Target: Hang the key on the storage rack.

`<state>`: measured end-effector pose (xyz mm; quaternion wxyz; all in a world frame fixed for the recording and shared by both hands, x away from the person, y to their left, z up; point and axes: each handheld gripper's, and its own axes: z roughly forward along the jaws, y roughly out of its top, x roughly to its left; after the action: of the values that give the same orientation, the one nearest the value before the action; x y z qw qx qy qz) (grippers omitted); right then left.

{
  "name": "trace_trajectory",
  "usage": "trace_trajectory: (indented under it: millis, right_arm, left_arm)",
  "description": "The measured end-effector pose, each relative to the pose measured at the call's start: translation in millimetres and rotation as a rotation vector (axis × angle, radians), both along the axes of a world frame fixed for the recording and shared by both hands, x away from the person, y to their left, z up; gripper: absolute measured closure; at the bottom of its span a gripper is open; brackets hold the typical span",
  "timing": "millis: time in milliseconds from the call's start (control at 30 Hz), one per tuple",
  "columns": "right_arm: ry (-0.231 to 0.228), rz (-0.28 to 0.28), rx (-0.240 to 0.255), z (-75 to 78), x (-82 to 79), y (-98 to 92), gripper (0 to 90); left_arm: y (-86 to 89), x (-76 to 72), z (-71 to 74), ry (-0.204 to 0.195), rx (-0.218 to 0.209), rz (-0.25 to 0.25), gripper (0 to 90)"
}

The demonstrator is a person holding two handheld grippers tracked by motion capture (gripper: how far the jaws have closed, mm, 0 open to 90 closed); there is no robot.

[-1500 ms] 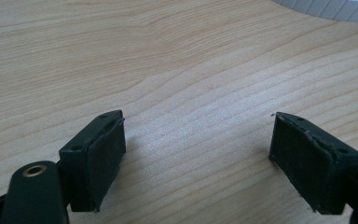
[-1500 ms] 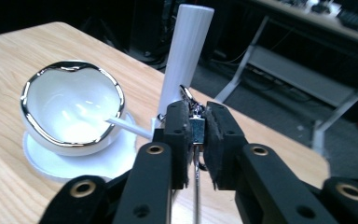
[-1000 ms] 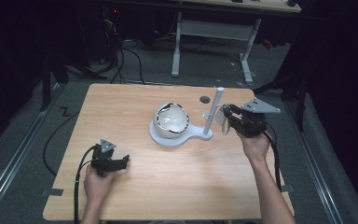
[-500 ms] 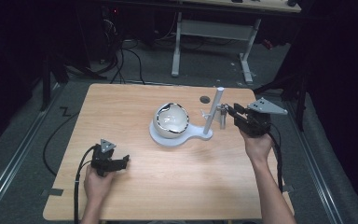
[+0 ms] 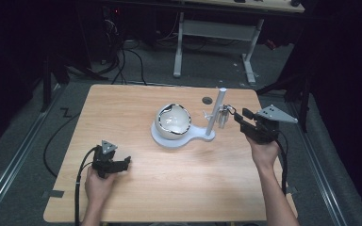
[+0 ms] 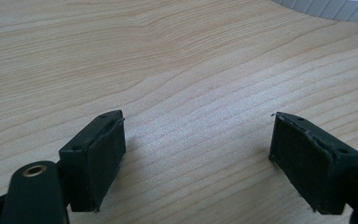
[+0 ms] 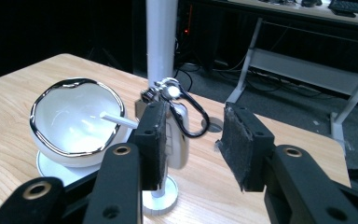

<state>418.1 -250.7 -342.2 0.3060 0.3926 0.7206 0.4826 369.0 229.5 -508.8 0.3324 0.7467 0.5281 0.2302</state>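
Presently, a key fob [image 7: 177, 135] is hung from the white stand [image 5: 217, 113], right gripper [image 5: 238, 117] fingers just opened beside it, left gripper [image 5: 122, 163] fingers parted over bare bench [image 5: 122, 108].

White bowl [image 5: 173, 121], perhaps silver-rimmed.

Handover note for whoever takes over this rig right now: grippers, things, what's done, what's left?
Left gripper: open, holding nothing, resting low on the table near its front left.
Right gripper: jaws have just been opening; open, beside the key fob, nothing between the pads.
Key fob hangs by its black loop on the white stand's post; bowl sits on the stand's base.
Done: the fob appears hung and released.
Left: probably withdraw the right gripper.
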Motion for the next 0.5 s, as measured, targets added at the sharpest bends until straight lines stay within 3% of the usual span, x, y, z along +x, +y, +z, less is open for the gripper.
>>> trace_trajectory:
  millis: [500]
  right_arm:
    - [0.014,-0.031,0.041,-8.8,-9.8,-21.9,57.1]
  left_arm:
    - [0.0,0.0,0.0,0.000,0.001,0.000,18.6]
